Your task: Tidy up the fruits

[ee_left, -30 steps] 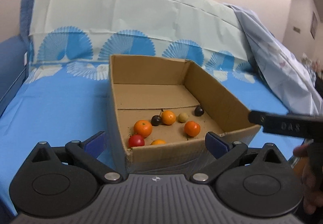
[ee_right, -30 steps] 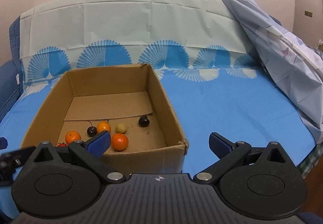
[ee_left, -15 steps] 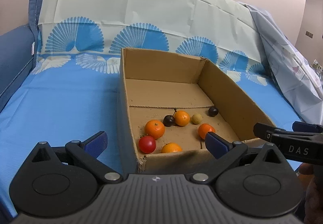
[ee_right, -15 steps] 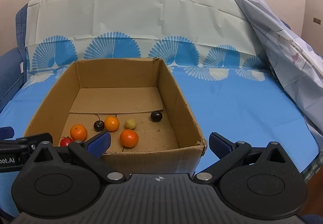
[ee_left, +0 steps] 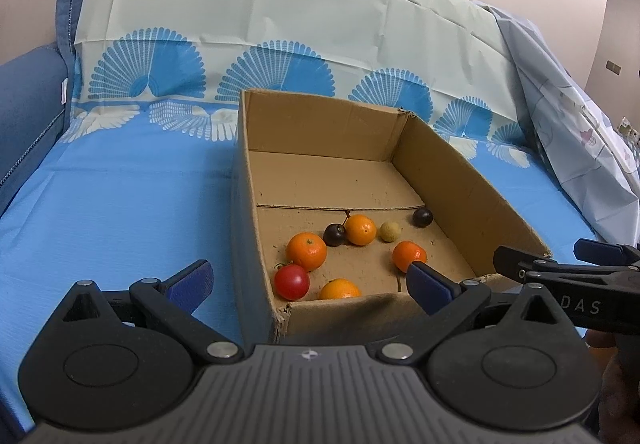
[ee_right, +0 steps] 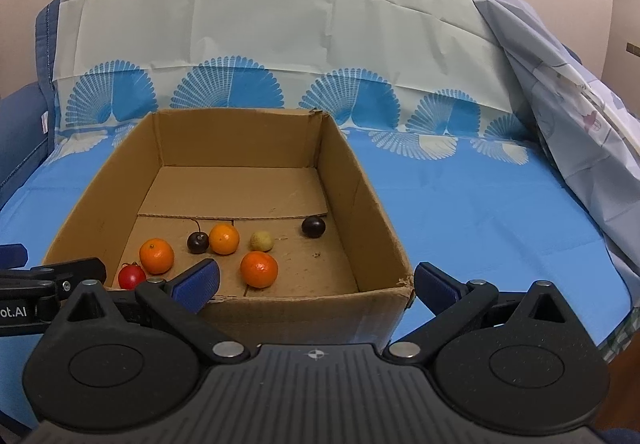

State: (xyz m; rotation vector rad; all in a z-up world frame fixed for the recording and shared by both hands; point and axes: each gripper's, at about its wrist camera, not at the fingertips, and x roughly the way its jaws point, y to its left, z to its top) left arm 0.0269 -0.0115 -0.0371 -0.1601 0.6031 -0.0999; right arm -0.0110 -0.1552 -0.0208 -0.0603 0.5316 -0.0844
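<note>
So the fruit was all sitting in the near half of the open cardboard box (ee_left: 472,180), which sat on the blue cloth (ee_left: 120,204) in the middle of both views. In the left wrist view there were four oranges: one (ee_left: 307,251) left of centre, one (ee_left: 360,229) further back, one (ee_left: 409,255) to the right, and one (ee_left: 340,289) low down with its bottom cut off by the box's front wall. A red tomato (ee_left: 291,281) sat touching the lower left of the first orange. A dark cherry with a stem (ee_left: 334,234) was squeezed between the two back oranges, a small yellowish fruit (ee_left: 390,231) sat just right of them (too small to name for sure), and a second dark round fruit (ee_left: 422,218) was near the right wall.

The left gripper (ee_left: 308,280) had its blue-padded fingers spread wide, holding nothing; they framed the box's near left corner without clearly touching it. The right gripper (ee_right: 316,284) was spread wide too and empty, fingers either side of the box's near right corner.

From the right wrist view only three oranges showed, e.g. the front one (ee_right: 259,268); the fourth was hidden behind the front wall or the finger pad (ee_right: 199,285). Each gripper poked into the other's frame edge, mostly cut off. A pale sheet (ee_right: 560,124) draped down at the right.
</note>
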